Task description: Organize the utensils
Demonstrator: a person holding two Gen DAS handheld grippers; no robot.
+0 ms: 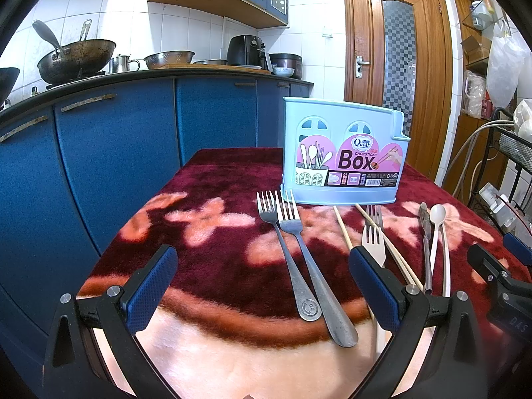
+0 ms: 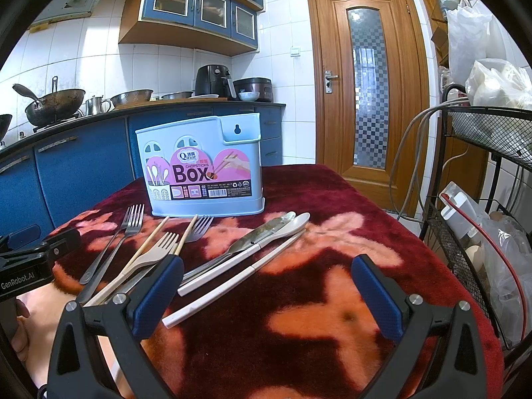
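Two steel forks (image 1: 299, 252) lie before the pale blue plastic chopsticks box (image 1: 342, 156) — handles toward the left gripper (image 1: 262, 286), nearer, jaws wide, empty; right gripper (image 2: 266, 296) likewise wide, empty.

A wok (image 1: 78, 58) and air fryer (image 1: 247, 50) sit near a wooden door (image 1: 397, 66).

Your right gripper (image 2: 267, 294) hovers low over counter (image 2: 332, 349), fingers (image 2: 159, 296) spread wide, nothing between. Blue chopsticks box (image 2: 202, 166) upright ahead. Forks (image 2: 133, 222), chopsticks (image 2: 149, 242), white spoon (image 2: 292, 224) scattered before it; knife, probably, beside spoon.
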